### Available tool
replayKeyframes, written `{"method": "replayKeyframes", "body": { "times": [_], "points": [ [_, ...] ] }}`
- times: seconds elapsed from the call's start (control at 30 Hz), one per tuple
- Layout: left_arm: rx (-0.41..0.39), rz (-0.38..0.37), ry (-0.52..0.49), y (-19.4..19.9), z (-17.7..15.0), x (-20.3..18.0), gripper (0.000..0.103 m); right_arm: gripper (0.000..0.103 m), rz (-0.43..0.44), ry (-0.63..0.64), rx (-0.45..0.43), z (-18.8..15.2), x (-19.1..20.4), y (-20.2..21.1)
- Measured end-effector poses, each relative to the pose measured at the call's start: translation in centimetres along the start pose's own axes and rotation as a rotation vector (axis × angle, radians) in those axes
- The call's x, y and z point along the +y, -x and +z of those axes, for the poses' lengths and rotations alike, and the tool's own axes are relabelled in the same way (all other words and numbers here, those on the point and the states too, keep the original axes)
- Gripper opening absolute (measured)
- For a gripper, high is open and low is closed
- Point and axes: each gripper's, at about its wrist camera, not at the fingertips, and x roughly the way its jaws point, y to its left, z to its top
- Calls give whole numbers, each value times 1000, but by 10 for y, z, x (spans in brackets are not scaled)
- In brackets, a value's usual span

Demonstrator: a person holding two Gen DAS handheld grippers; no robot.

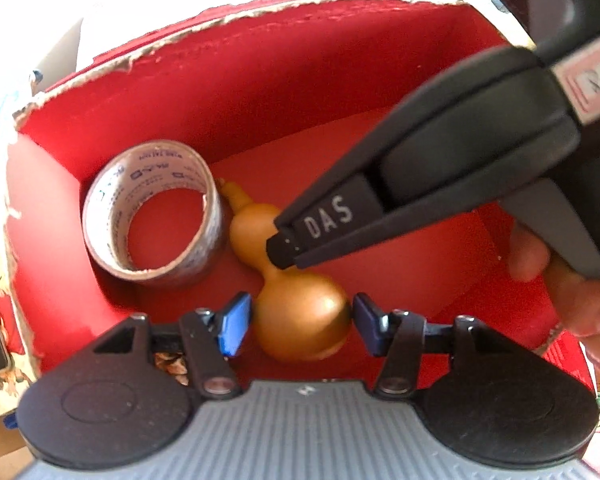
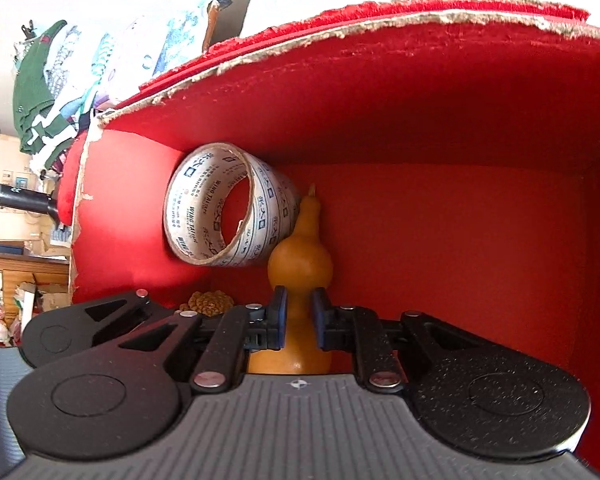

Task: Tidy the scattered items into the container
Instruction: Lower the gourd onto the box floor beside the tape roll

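A tan gourd [image 1: 300, 320] lies on the floor of the red cardboard box [image 1: 260, 80], its stem pointing at a roll of printed tape [image 1: 152, 212] that leans in the far left corner. My right gripper [image 2: 300, 316] is shut on the gourd [image 2: 300, 256] at its narrow waist; in the left wrist view the right gripper [image 1: 284, 254] comes in from the upper right. My left gripper [image 1: 300, 324] is open, its blue pads [image 1: 234, 326] on either side of the gourd's big bulb, the right pad almost touching it.
The box's torn rim [image 2: 340, 28] and red walls stand close around both grippers. A brown bumpy item [image 2: 210, 302] lies low by the left wall. A person's hand [image 1: 572, 292] holds the right gripper. Clothes [image 2: 44, 92] and boxes clutter the room outside.
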Motion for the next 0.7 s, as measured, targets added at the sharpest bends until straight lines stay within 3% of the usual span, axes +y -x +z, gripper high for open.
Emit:
{"method": "replayKeyframes", "body": {
  "times": [0.07, 0.53, 0.7],
  "points": [
    [-1, 13, 12, 0, 0, 1, 56, 20, -3, 15, -9, -2, -1, 0],
    [27, 69, 21, -2, -1, 2, 59, 19, 64, -12, -11, 1, -21, 11],
    [13, 110, 35, 1, -3, 2, 65, 19, 78, -33, -4, -4, -28, 14]
  ]
}}
